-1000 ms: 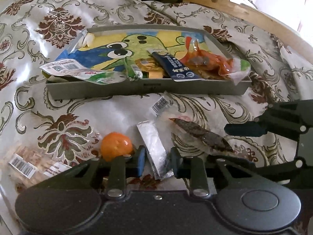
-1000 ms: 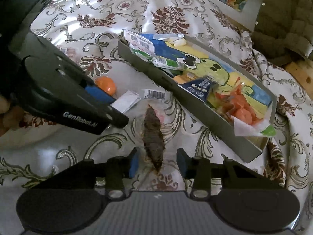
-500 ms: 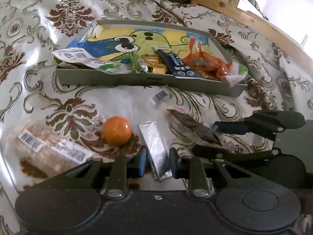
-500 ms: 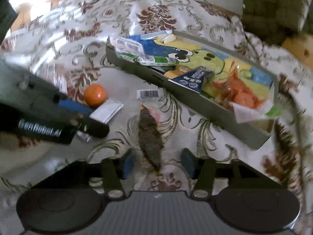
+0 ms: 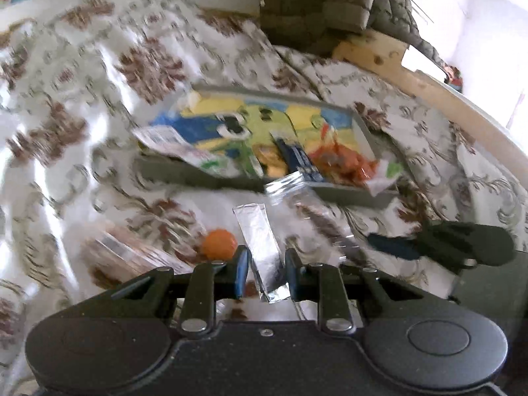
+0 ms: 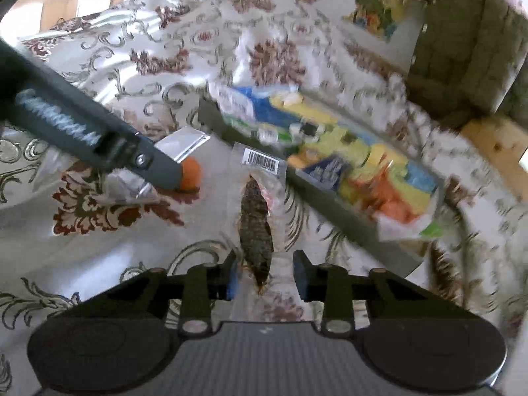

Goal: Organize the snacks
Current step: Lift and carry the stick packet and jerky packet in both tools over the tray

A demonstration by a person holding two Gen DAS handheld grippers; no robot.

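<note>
My left gripper (image 5: 264, 275) is shut on a silver foil sachet (image 5: 259, 244) and holds it up off the cloth. My right gripper (image 6: 265, 275) stands around the clear packet of dark dried snack (image 6: 255, 224), which is lifted at its near end; whether the pads press it I cannot tell. The grey tray (image 5: 211, 181) with a cartoon picture holds several snack packets, and it also shows in the right wrist view (image 6: 343, 217). An orange (image 5: 219, 244) lies on the cloth left of the sachet.
A clear pack of biscuits (image 5: 132, 257) lies left of the orange. A patterned cloth (image 5: 82, 105) covers the table. A wooden edge (image 5: 429, 82) and a dark green quilted cushion (image 5: 316, 3) are behind the tray.
Both grippers have risen and pulled back from the cloth. The foil sachet came up with the left one. The dried snack packet's end lifted with the right one. The views are blurred by motion.
</note>
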